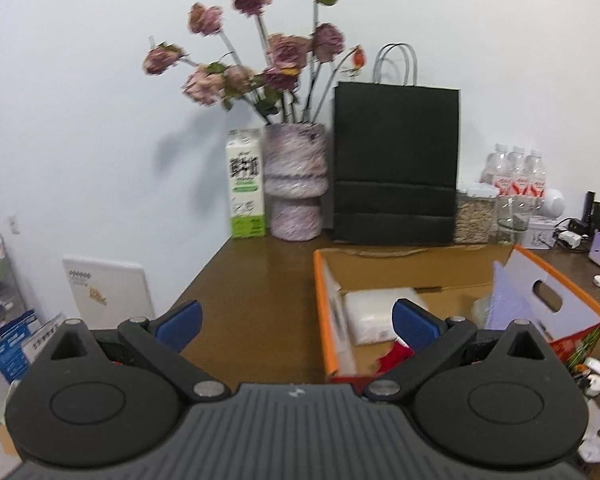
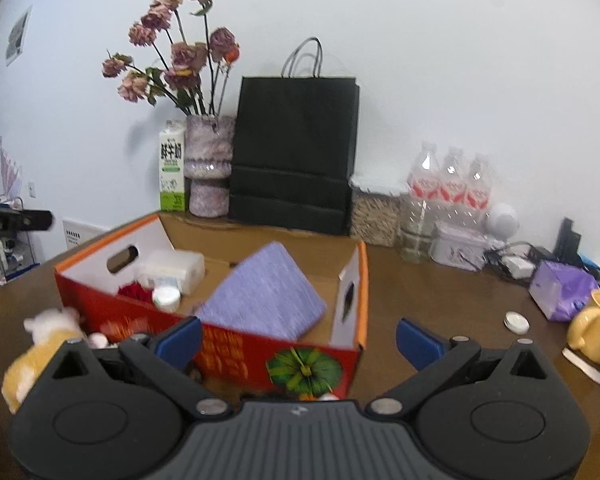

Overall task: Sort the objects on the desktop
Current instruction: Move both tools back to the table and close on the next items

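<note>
From my left camera, my left hand-held gripper point(image 1: 296, 324) is spread wide and holds nothing. It hangs level above the brown tabletop point(image 1: 260, 288), by the left edge of the orange box point(image 1: 322, 312). A soft white pack point(image 1: 374, 312) already lies in the box. From my right camera, my right hand-held gripper point(image 2: 298, 340) is wide and empty too, level, facing the box's red side. Left of the box lies a plush toy point(image 2: 40, 344). I think it is light and squishy, so I would pinch its middle.
</note>
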Motion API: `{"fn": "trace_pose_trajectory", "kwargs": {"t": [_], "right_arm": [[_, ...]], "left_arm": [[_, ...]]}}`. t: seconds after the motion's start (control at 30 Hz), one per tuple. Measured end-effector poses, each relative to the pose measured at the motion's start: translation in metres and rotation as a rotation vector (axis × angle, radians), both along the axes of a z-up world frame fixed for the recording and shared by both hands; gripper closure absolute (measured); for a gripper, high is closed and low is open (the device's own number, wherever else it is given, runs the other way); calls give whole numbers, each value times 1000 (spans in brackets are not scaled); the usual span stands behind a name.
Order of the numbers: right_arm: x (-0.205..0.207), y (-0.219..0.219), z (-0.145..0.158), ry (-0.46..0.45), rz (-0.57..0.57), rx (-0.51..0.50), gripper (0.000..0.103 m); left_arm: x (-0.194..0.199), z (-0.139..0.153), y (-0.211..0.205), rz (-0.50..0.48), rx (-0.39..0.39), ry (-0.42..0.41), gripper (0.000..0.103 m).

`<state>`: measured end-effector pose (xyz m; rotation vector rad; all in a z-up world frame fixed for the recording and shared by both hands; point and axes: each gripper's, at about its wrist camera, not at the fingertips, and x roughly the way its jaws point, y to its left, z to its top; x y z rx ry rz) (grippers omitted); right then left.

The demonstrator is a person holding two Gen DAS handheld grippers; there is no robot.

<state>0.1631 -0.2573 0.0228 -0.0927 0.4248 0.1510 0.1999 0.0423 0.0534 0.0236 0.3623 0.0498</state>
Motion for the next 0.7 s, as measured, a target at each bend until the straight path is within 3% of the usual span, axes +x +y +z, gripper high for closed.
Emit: {"fn": "trace_pose_trajectory", "kwargs": {"t": [0.6, 0.7], "right_arm": [[-5, -33, -52, 154, -106, -6, 0], [-1, -32, -57, 169, -103, -13, 1]], "left_arm": [[-6, -56, 48, 91, -3, 161, 0], [-3, -63, 47, 90, 7, 186, 6]]}}
